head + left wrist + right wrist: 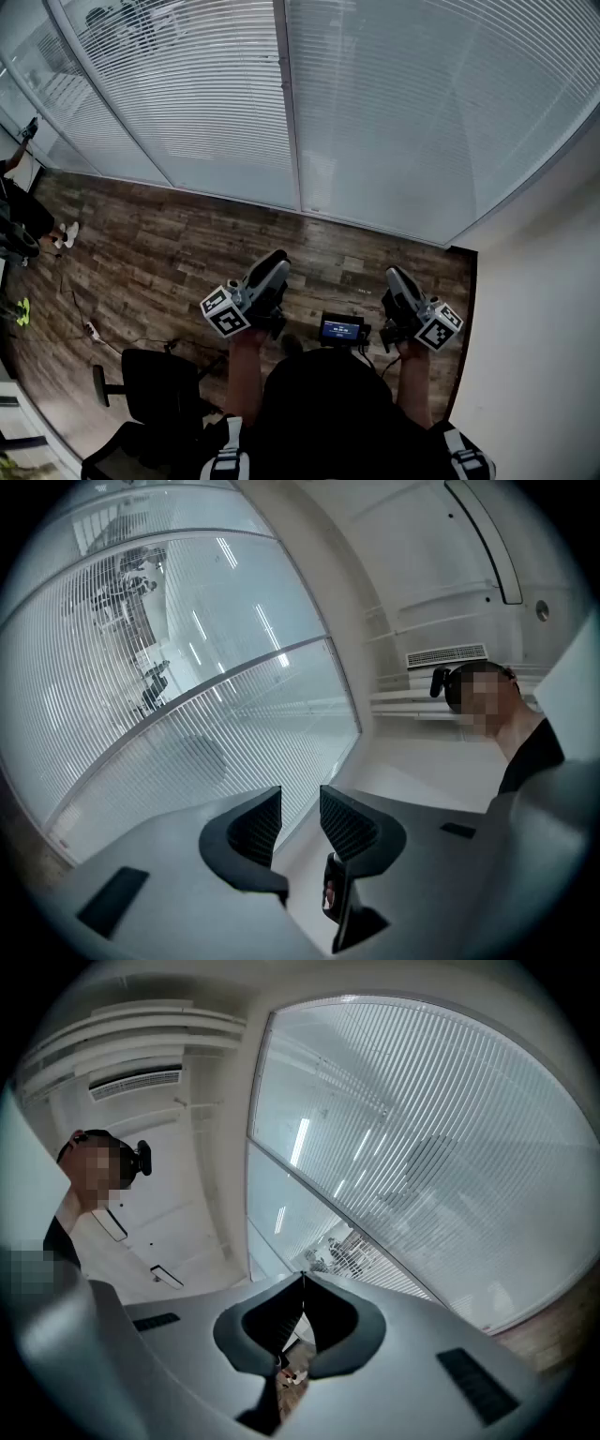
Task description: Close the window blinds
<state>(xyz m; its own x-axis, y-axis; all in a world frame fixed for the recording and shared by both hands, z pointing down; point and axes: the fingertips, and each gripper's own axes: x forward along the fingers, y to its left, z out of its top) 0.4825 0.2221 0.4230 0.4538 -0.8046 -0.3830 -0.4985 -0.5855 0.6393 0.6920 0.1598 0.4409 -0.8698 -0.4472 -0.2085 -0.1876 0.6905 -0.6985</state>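
Ahead and above, well apart from both, hung the blinds, slats level; left fingers stood parted, right fingers pressed together, each empty.

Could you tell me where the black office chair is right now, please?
In the head view, the black office chair stands at lower left on the wooden floor, beside the person's left forearm.

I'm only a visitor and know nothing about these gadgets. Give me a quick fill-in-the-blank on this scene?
The left gripper has its jaws ____, nothing between them.
The right gripper has its jaws ____.
The floor below the blinds is of ____ planks.
The black chair stands on the ____ side of the person.
Missing words: apart; shut; wooden; left.
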